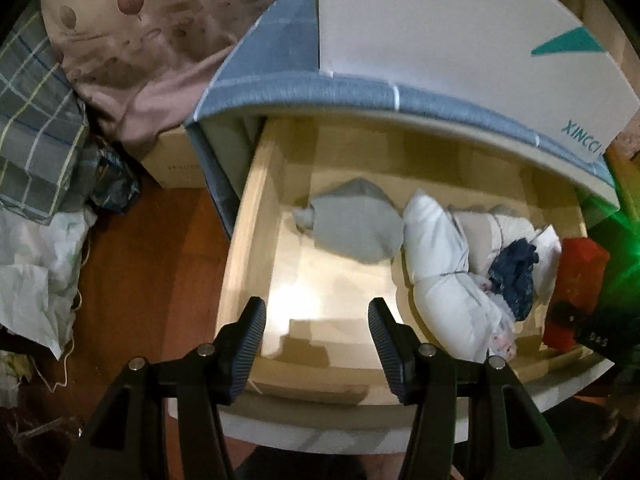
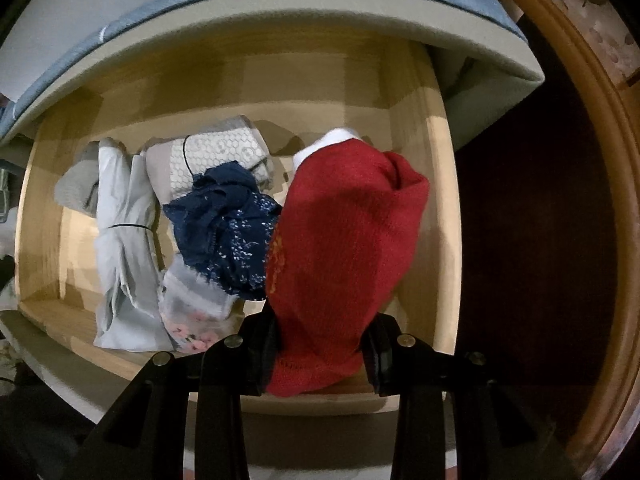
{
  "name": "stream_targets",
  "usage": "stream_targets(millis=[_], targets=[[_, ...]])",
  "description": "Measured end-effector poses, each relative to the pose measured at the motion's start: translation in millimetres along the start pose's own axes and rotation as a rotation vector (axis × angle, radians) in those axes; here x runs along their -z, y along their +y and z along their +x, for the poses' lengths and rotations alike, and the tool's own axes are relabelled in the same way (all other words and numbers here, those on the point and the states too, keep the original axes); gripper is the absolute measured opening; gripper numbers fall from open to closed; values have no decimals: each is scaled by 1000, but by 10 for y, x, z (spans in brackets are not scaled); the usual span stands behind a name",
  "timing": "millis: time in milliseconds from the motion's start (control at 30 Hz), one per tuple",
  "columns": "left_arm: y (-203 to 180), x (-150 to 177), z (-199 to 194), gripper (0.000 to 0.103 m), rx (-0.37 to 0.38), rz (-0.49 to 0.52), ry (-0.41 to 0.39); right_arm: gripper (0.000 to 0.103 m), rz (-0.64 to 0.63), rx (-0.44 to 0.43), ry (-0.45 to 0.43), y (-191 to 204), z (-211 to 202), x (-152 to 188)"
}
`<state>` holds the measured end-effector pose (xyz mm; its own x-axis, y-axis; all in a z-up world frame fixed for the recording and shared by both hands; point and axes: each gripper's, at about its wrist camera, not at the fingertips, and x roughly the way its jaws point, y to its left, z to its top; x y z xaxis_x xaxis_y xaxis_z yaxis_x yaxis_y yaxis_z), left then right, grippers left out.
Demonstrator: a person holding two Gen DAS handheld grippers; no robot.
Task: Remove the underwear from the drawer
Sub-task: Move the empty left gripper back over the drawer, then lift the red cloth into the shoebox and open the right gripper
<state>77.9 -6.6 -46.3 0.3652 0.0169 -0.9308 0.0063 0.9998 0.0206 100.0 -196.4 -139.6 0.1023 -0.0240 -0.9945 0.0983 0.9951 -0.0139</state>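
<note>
The wooden drawer (image 1: pixel 256 216) stands pulled open and also shows in the right wrist view (image 2: pixel 436 208). My right gripper (image 2: pixel 320 344) is shut on red underwear (image 2: pixel 344 248), which bulges up over the drawer's right side; the left wrist view shows it as a red lump (image 1: pixel 580 292). My left gripper (image 1: pixel 316 320) is open and empty above the bare front left of the drawer. Navy lace underwear (image 2: pixel 228 228) lies on pale folded garments (image 2: pixel 124 232); it also shows in the left wrist view (image 1: pixel 516 276). A grey rolled garment (image 1: pixel 356 224) lies at the back.
The nightstand top has a blue cloth (image 1: pixel 304 92) with a white box (image 1: pixel 460 36) on it. A cardboard box (image 1: pixel 176 160), bedding (image 1: pixel 160 52) and bags (image 1: pixel 36 264) crowd the floor at left. A wooden bed frame (image 2: pixel 592 152) curves along the right.
</note>
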Motion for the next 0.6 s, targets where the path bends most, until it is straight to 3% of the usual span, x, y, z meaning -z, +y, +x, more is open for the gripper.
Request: stream_targets(millis=[300,600], targets=[[-10,35,7,55,-41,4,-22,33,-21,-17,-34,-85,-176,-17],[60,35,6,54,-8,-19,-22,33,-57,-26,-117,-177,-885,-175]])
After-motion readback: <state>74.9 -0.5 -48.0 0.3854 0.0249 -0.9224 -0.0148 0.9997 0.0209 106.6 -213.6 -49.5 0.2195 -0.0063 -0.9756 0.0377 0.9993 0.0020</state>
